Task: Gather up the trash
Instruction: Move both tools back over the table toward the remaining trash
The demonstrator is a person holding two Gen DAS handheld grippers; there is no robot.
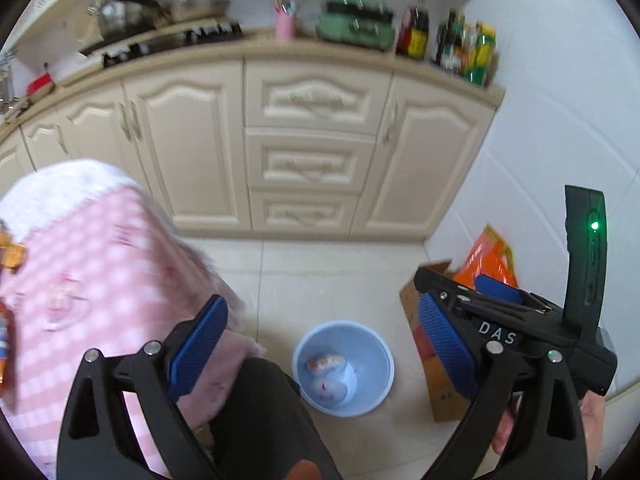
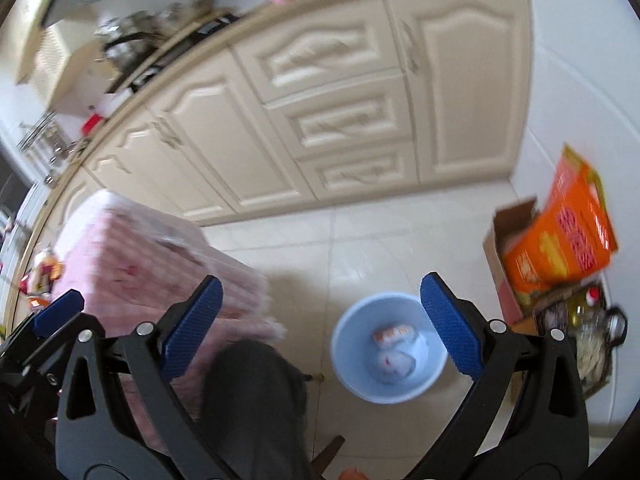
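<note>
A light blue bin (image 1: 343,368) stands on the tiled floor and holds an orange-and-white wrapper (image 1: 326,362) and a crumpled white piece (image 1: 332,386). The bin also shows in the right wrist view (image 2: 390,346) with the same wrapper (image 2: 394,335) inside. My left gripper (image 1: 320,344) is open and empty, held high above the bin. My right gripper (image 2: 320,320) is open and empty too, also above the bin; it shows at the right of the left wrist view (image 1: 472,300). More wrappers (image 1: 10,256) lie on the pink checked tablecloth (image 1: 88,272) at the far left.
Cream kitchen cabinets (image 1: 308,152) run along the back under a cluttered counter. A cardboard box (image 2: 516,272) with an orange package (image 2: 568,236) stands by the right wall. The person's dark-trousered leg (image 2: 256,408) is below the grippers, next to the bin.
</note>
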